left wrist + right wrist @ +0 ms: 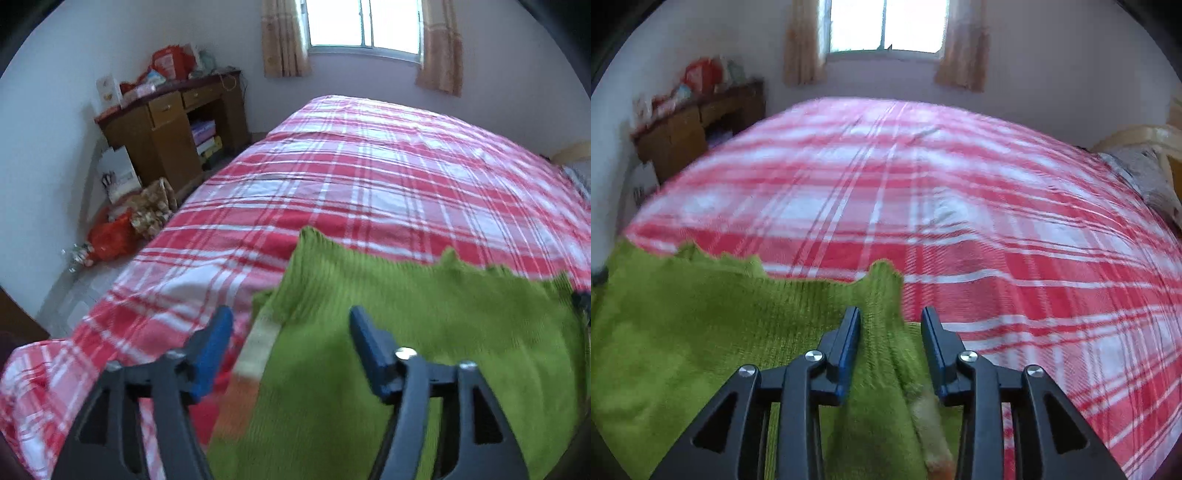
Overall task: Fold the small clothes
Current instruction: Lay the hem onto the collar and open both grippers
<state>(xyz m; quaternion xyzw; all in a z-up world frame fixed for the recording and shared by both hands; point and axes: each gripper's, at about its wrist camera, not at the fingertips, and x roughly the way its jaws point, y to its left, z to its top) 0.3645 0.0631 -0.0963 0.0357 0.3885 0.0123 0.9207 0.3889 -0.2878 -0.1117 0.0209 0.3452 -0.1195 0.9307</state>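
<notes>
On the plaid bed [369, 177], the green sweater [406, 332] is lying flat near the front edge, folding apparently unfinished, with the left gripper [291, 332] and right gripper [891, 332] both hanging released, gripping nothing.

Both cameras ride just behind their tongs and look forward and downward along them across the bed [369, 177] toward the far wall with the window [364, 24]. The left view sits close over the near left part of a green knit garment [388, 325], with the left tongs [291, 325] in the foreground. The right view hangs close over that garment's right edge [738, 332], behind the right tongs [891, 325]. Both share the bed, window, curtains and the wooden cabinet [173, 129] at left.
</notes>
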